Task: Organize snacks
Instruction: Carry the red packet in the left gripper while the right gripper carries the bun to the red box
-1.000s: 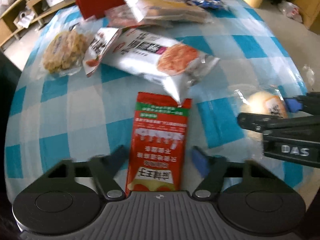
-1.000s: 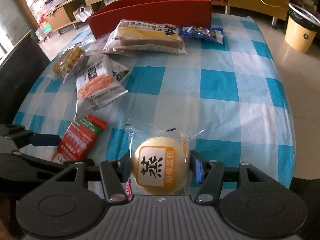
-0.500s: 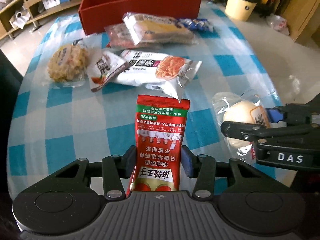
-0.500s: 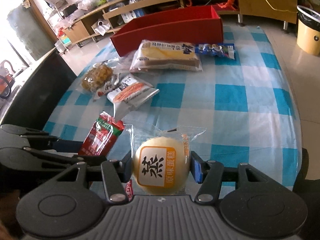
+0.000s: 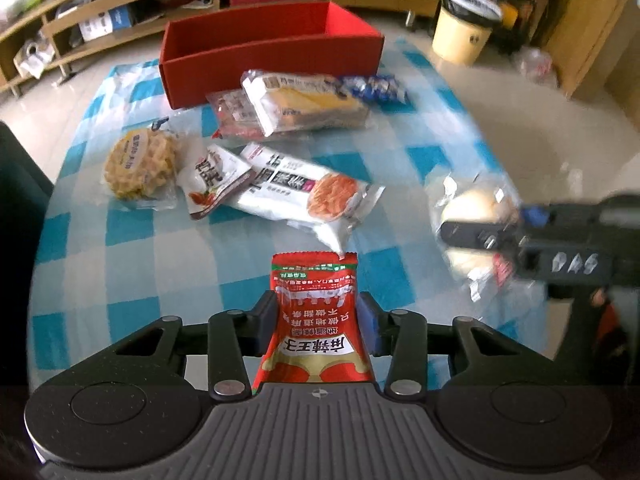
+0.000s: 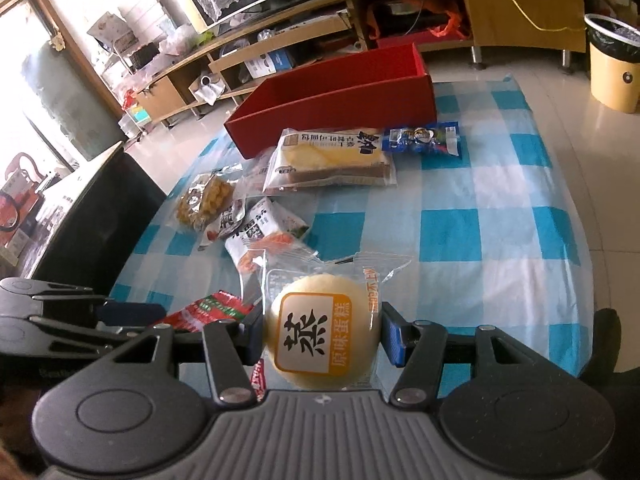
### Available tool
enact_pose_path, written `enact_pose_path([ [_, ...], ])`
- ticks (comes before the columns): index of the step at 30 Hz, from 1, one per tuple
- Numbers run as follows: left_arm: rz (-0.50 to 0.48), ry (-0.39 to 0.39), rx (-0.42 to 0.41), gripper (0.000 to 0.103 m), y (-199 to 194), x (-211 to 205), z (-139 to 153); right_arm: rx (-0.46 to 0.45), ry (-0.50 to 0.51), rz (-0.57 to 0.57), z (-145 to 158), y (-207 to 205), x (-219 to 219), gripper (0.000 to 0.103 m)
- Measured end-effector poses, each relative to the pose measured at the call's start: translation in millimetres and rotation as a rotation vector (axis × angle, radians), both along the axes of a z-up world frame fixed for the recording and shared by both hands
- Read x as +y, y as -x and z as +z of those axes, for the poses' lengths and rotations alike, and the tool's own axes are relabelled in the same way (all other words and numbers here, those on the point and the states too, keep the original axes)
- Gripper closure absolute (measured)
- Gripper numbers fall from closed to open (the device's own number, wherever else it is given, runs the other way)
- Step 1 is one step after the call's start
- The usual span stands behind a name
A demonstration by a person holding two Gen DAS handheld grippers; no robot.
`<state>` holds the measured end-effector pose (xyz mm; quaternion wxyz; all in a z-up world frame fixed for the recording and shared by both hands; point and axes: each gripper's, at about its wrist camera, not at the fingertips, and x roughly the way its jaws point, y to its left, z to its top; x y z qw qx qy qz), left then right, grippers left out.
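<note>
My left gripper is shut on a red snack packet and holds it above the checked table. My right gripper is shut on a wrapped round steamed cake, also lifted; it shows at the right of the left wrist view. An open red box stands at the table's far end, also in the right wrist view. Loose snacks lie before it: a bread pack, a white rice cracker pack, a round yellow snack, a blue candy pack.
The blue-and-white checked tablecloth covers the table. A dark chair stands at the left edge. A yellow bin stands on the floor far right. Low shelves line the back wall.
My left gripper closed on the red packet and lifted it. Both grippers rose and tilted up with their snacks, bringing the red box more into view.
</note>
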<state>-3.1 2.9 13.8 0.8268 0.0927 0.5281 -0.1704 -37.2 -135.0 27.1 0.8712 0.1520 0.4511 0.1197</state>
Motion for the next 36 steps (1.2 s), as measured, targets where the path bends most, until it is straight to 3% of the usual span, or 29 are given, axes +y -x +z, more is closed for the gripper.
enact_pose_path([
  [4, 0.013, -0.099, 0.107, 0.051, -12.4, -5.5, -44.8, 0.023, 0.000, 0.004, -10.7, -0.2, 1.2, 0.048],
  [5, 0.025, -0.129, 0.140, 0.057, -16.9, -7.8, -59.6, 0.029, 0.000, 0.006, -13.3, -0.2, 1.2, 0.048],
  [6, 0.024, -0.147, 0.142, 0.045, -18.4, -8.8, -68.5, 0.032, -0.001, 0.007, -14.6, 0.1, 0.5, 0.048],
  [8, 0.023, -0.149, 0.116, 0.039, -19.5, -12.2, -67.3, 0.031, -0.007, 0.007, -15.6, 0.1, -0.7, 0.048],
  [9, 0.023, -0.176, 0.113, 0.032, -19.8, -15.0, -69.4, 0.031, -0.013, 0.006, -16.4, -0.3, -1.7, 0.048],
  [11, 0.016, -0.211, 0.140, 0.027, -17.3, -17.0, -78.4, 0.040, -0.024, 0.004, -19.1, -1.7, -3.0, 0.048],
  [15, 0.051, -0.205, 0.149, 0.021, -18.2, -12.2, -81.7, 0.045, -0.033, 0.015, -21.5, -2.8, -2.0, 0.048],
  [17, 0.087, -0.161, 0.178, 0.023, -23.3, -5.0, -83.7, 0.048, -0.035, 0.021, -22.3, -3.3, -0.5, 0.048],
  [19, 0.095, -0.143, 0.173, 0.044, -24.0, -2.0, -78.2, 0.042, -0.035, 0.028, -21.7, -3.2, 0.4, 0.048],
  [21, 0.094, -0.144, 0.173, 0.049, -23.6, -1.2, -73.0, 0.036, -0.037, 0.027, -20.6, -2.9, 0.5, 0.048],
  [24, 0.089, -0.129, 0.185, 0.050, -23.9, -2.5, -67.4, 0.029, -0.037, 0.027, -18.3, -2.9, 0.8, 0.048],
  [32, 0.135, -0.040, 0.075, 0.050, -22.1, 20.0, -19.0, 0.007, -0.024, 0.064, -7.8, -8.1, 10.5, 0.048],
  [36, 0.159, 0.009, 0.023, 0.050, -41.4, 24.4, -0.6, -0.033, -0.014, 0.063, 4.3, -20.8, 12.1, 0.048],
])
